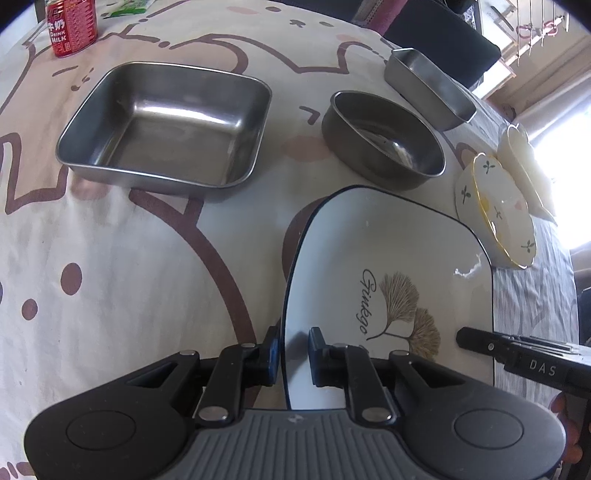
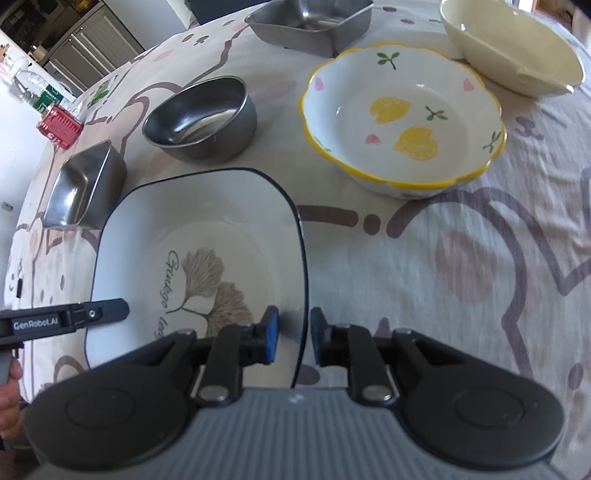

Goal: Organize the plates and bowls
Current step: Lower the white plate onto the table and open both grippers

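Observation:
A square white plate (image 1: 388,258) (image 2: 207,221) with a dark rim and a ginkgo print lies on the patterned tablecloth. My left gripper (image 1: 294,349) straddles its left rim, jaws a little apart, the blue pads not pressing on it. My right gripper (image 2: 294,334) straddles the opposite rim the same way, with a gap on both sides. Each gripper's finger shows in the other's view: right finger (image 1: 480,345), left finger (image 2: 103,312). Behind the plate stand a round steel bowl (image 1: 384,140) (image 2: 201,118) and a floral bowl with a yellow rim (image 1: 495,214) (image 2: 402,118).
A large square steel tray (image 1: 166,122) (image 2: 85,188) sits at the left, a smaller steel tray (image 1: 428,85) (image 2: 310,22) farther back. A cream bowl (image 1: 521,158) (image 2: 509,44) stands by the floral one. A red milk can (image 1: 72,26) (image 2: 59,125) is near the far edge.

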Demonstrator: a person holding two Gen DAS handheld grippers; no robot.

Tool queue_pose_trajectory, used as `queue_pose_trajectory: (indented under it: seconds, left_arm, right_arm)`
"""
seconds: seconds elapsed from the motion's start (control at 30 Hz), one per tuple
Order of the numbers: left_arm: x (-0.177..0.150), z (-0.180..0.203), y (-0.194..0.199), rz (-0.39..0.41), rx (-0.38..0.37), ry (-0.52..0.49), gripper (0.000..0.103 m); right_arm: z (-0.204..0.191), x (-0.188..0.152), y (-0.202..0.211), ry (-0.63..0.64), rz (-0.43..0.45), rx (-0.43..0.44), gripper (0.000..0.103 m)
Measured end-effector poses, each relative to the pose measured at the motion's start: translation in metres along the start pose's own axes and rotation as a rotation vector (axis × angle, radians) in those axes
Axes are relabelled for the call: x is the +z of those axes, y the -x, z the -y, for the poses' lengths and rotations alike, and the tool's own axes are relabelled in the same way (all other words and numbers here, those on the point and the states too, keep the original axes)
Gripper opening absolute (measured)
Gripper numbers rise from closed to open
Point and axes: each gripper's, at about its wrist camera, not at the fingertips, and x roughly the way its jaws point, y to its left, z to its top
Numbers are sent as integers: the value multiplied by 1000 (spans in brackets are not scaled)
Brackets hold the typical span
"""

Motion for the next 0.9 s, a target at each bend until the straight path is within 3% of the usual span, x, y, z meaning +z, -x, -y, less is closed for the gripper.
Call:
queue_pose_trajectory:
  seconds: [0.23, 0.33, 0.47, 0.67, 0.9]
  left_arm:
    - [-5, 3, 3, -3, 21, -35, 51]
    - [-8, 7, 7, 9, 30, -68, 61]
    - [-12, 10, 14, 30, 48, -106, 76]
    - [-17, 11, 26, 66, 58, -129, 93]
    - [-23, 9, 43, 123, 69, -137, 101]
  right_arm:
    - [1, -4, 8, 1, 13, -17, 55]
    - [0, -7, 14, 7, 30, -20, 63]
    - [5, -12, 24, 14, 47, -18, 67]
    - [1, -22, 38, 32, 70, -17, 81]
    - [-3, -35, 57, 52, 109, 2, 100]
